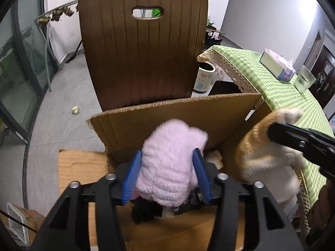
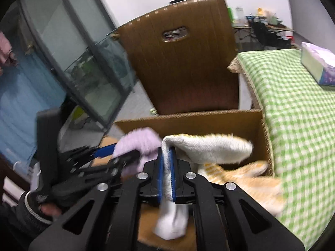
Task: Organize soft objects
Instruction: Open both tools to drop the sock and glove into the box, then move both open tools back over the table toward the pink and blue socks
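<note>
The left hand-held gripper (image 1: 167, 175) brackets the fluffy pink plush toy (image 1: 169, 163) over the open brown cardboard box (image 1: 178, 113), blue pads spread and apparently not pressing. The right hand-held gripper (image 2: 166, 173) pinches a thin fold of the orange-and-white plush toy (image 2: 209, 148) above the same box. Both toys appear light, soft and compressible; take hold across the bulk of the body, since a thin fold may slip.

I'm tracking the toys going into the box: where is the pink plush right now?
In the left wrist view the pink plush sits between the left gripper's blue pads over the open cardboard box, left of the orange-and-white plush.
</note>
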`<action>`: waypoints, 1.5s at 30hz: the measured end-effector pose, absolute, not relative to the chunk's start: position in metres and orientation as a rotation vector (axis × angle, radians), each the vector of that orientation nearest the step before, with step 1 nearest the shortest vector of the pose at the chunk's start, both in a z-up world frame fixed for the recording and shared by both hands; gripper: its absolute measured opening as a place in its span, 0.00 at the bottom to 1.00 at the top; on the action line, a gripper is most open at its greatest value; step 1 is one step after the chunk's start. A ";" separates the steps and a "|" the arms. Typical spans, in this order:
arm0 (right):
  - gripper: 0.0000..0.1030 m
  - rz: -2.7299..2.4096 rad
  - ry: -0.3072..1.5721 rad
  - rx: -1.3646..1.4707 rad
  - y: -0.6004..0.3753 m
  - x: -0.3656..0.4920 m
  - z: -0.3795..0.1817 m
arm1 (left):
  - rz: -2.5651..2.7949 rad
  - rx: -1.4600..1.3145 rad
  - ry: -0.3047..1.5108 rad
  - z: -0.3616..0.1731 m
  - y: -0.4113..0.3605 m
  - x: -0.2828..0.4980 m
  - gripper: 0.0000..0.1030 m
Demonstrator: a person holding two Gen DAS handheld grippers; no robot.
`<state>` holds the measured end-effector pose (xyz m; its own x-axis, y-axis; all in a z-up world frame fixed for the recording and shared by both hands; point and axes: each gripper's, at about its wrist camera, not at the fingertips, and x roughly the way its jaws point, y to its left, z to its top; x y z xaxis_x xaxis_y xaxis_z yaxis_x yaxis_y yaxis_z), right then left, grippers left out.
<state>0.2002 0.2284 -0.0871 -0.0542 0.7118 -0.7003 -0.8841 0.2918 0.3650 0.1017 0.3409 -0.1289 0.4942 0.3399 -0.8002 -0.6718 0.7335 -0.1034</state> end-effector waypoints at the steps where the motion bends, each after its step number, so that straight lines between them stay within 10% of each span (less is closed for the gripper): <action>1: 0.33 1.309 0.961 -0.234 0.231 0.200 -0.089 | 0.640 -0.429 0.838 -0.128 0.342 0.101 0.57; 18: 0.45 1.223 0.883 -0.292 0.215 0.196 -0.081 | 0.732 -0.433 0.765 -0.112 0.342 0.097 0.59; 33: 0.82 1.073 0.266 -0.134 0.086 0.161 -0.008 | 0.822 -0.149 0.330 -0.020 0.247 0.067 0.75; 45: 0.83 1.001 0.262 -0.081 0.047 0.160 -0.005 | 0.759 -0.102 0.314 -0.013 0.196 0.067 0.80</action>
<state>0.1601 0.0472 -0.0052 0.5113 0.8210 -0.2540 -0.8403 0.5396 0.0527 0.0672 0.1960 -0.0128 0.6816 0.6602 -0.3156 -0.6904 0.7231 0.0218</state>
